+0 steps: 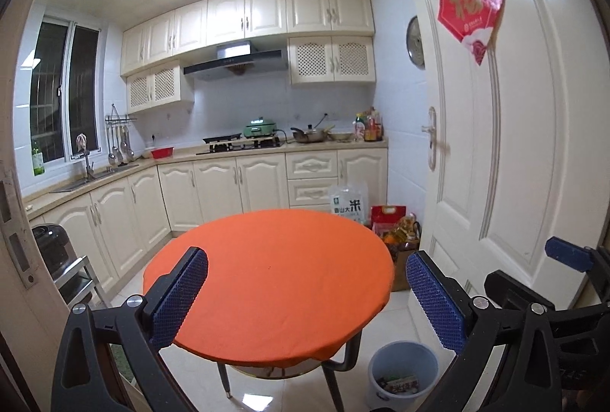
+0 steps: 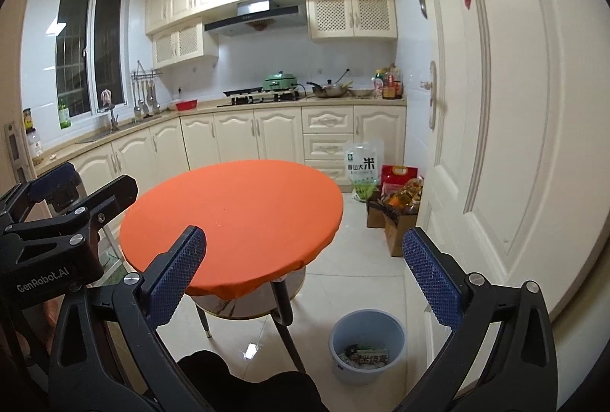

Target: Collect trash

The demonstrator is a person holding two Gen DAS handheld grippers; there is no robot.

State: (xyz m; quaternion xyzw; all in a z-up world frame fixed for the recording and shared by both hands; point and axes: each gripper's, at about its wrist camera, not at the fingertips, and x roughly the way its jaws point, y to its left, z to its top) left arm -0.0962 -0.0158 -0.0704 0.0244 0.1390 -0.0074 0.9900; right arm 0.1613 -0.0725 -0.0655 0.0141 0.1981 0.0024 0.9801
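A pale blue bin (image 1: 403,368) stands on the floor to the right of the round table (image 1: 274,282) with an orange cloth; wrappers (image 1: 400,384) lie inside it. The bin also shows in the right wrist view (image 2: 366,343), with the wrappers (image 2: 368,354) in it. My left gripper (image 1: 305,293) is open and empty, held above the table's near edge. My right gripper (image 2: 303,276) is open and empty, above the table's near right side. The right gripper also shows at the right edge of the left wrist view (image 1: 564,255), and the left gripper at the left of the right wrist view (image 2: 57,198).
A white door (image 1: 495,145) stands open on the right. Boxes with oil bottles (image 2: 400,206) and a rice bag (image 2: 362,168) sit on the floor beyond the table. Cream cabinets and a counter (image 2: 267,103) run along the back and left. A metal stool (image 1: 76,278) stands at left.
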